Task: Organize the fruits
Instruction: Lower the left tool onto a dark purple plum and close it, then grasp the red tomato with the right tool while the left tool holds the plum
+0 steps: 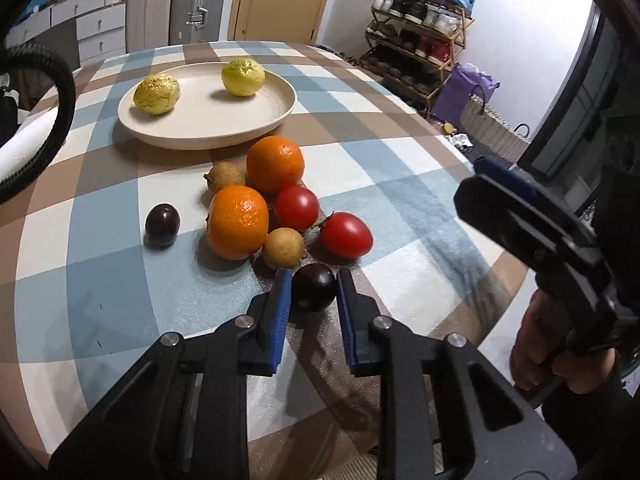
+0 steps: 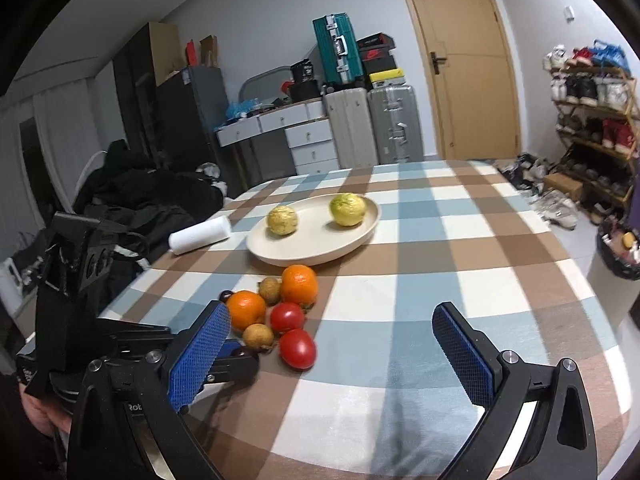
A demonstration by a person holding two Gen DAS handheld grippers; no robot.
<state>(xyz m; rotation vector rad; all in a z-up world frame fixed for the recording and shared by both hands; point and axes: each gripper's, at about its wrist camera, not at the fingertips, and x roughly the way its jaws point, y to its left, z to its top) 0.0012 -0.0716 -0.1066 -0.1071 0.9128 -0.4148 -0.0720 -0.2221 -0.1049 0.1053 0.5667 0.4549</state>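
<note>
My left gripper (image 1: pixel 313 294) is low over the checked tablecloth, shut on a dark plum (image 1: pixel 314 287) that rests on the cloth, one blue pad against each side. Just beyond lie two oranges (image 1: pixel 238 222) (image 1: pixel 275 164), two red tomatoes (image 1: pixel 346 235) (image 1: pixel 297 208), two brown longans (image 1: pixel 283 248) (image 1: pixel 225 176) and a second dark plum (image 1: pixel 162 220). Farther back, a cream plate (image 1: pixel 208 138) holds two yellow fruits (image 1: pixel 157 94) (image 1: pixel 243 77). My right gripper (image 2: pixel 332 316) hovers open and holds nothing, right of the pile (image 2: pixel 286 317). The left gripper (image 2: pixel 236 351) shows at the pile's near left.
A white paper roll (image 2: pixel 200 235) lies left of the plate (image 2: pixel 312 258). A black hose (image 1: pixel 60 92) curves at the table's left edge. A hand (image 1: pixel 560 368) holds the right gripper (image 1: pixel 494 184) past the table's right edge. Shoe rack (image 2: pixel 592 120) and suitcases stand beyond.
</note>
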